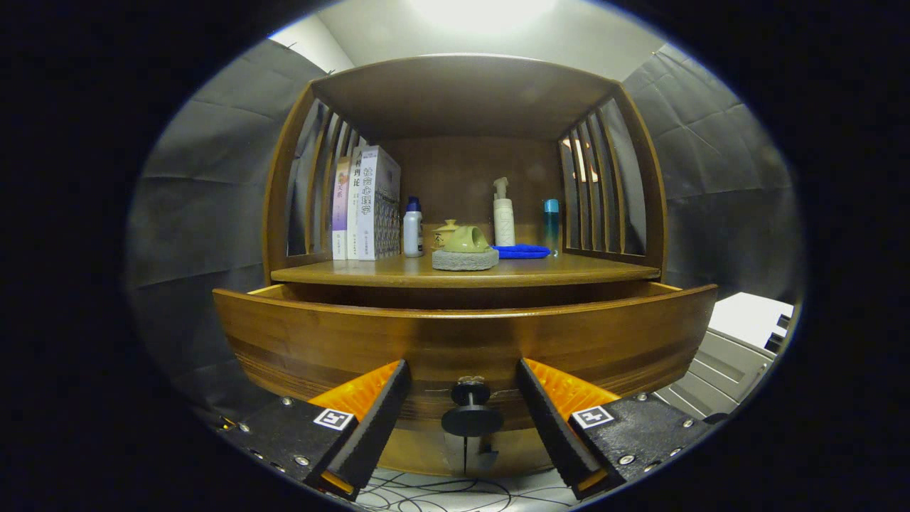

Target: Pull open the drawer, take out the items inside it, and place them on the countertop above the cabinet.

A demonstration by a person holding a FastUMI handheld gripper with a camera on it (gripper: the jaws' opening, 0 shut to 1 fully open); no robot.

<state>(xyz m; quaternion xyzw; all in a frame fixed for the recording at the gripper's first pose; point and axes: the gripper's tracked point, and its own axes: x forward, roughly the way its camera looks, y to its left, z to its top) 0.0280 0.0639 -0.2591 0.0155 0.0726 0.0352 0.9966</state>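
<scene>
The drawer (pixel 462 341) stood partly pulled out of the cabinet, its curved front board well forward of the bench (pixel 569 269) above it, so the opening step looked largely done. The gripper (pixel 463 398) sat low in front of that board with its fingers spread apart, one on each side of the dark round knob (pixel 471 411); neither finger pressed on the knob, and a clear gap showed on both sides. From this low angle the inside of the drawer was hidden behind its front board, so what items lay in it, or how many, could not be told. On the bench stood a few books (pixel 366 205) at the left, a small white bottle (pixel 413 229), a green teapot (pixel 466 240) on a grey stone slab (pixel 465 259), a blue cloth (pixel 522 251), a tall white pump bottle (pixel 503 213) and a teal bottle (pixel 552 224). Whether any of these had come from the drawer could not be judged. As it appeared, the taking out and the placing on the bench were still to do, and the drawer might need pulling further first.
</scene>
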